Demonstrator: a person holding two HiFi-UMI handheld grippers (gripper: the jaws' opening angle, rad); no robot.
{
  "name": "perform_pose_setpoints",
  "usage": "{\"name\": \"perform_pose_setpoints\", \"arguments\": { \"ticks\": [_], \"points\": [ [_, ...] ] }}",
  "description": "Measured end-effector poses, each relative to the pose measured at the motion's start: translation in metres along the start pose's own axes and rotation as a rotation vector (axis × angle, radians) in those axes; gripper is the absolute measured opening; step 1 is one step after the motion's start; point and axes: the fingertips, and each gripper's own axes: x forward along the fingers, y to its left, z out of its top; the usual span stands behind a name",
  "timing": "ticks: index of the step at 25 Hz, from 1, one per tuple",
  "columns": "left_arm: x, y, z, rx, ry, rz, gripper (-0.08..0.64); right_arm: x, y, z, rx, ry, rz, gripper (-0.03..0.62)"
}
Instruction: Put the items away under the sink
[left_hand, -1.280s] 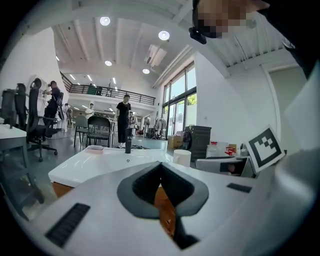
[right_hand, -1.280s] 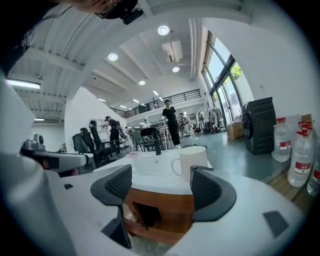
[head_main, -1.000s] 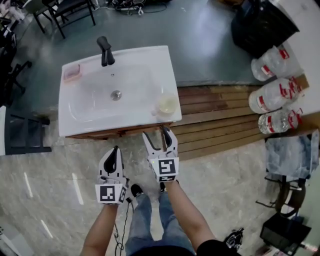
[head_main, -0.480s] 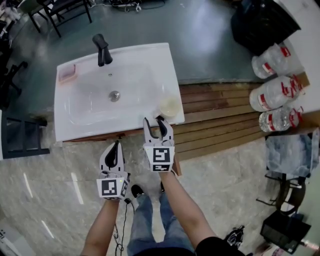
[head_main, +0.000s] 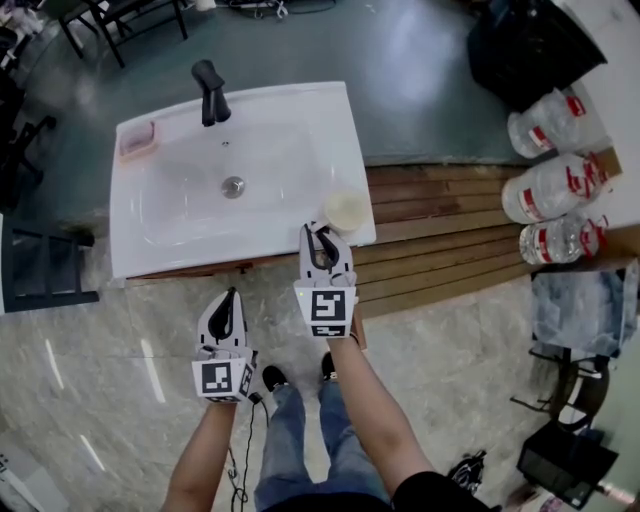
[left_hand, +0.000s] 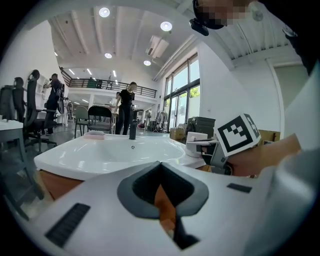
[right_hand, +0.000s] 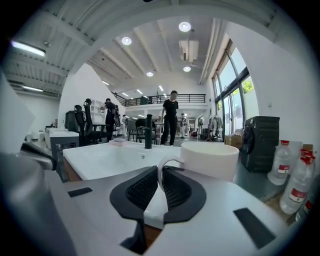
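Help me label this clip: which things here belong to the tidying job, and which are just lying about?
Job:
white mug, handle pinched in right gripper
pink soap, probably
sink

Lying about:
water bottles
wooden slats

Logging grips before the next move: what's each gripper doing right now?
Left gripper: shut, nothing held.
Right gripper: jaws have just been closing, now shut on the handle of the mug.
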Motion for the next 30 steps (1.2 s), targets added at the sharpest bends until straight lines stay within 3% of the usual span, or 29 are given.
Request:
{"name": "perform_pose_setpoints", "arguments": {
  "ticks": [6, 12, 22, 26, 30],
  "points": [
    [-0.010, -0.002, 0.002, -0.009, 0.008, 0.003, 0.008, -0.015, 0.013, 0.006, -0.009, -0.047, 0.086, 0.038],
    [-0.020, -0.004, 0.014, 0.011, -0.014, 0.007, 0.006, -0.036, 0.031, 0.022, -0.080, -0.086, 0.147, 0.038],
    [-0.061, -0.018, 0.026, 0.017, -0.035, 0.037, 0.006, -0.108, 0.069, 0.050, -0.177, -0.131, 0.281, 0.038],
    [-0.076, -0.025, 0.025, 0.008, -0.059, 0.046, 0.006, -0.134, 0.086, 0.035, -0.187, -0.119, 0.327, 0.038],
    [-0.086, -0.023, -0.005, 0.016, -0.069, 0.061, 0.008, -0.152, 0.107, -0.001, -0.192, -0.110, 0.371, 0.038]
  ]
}}
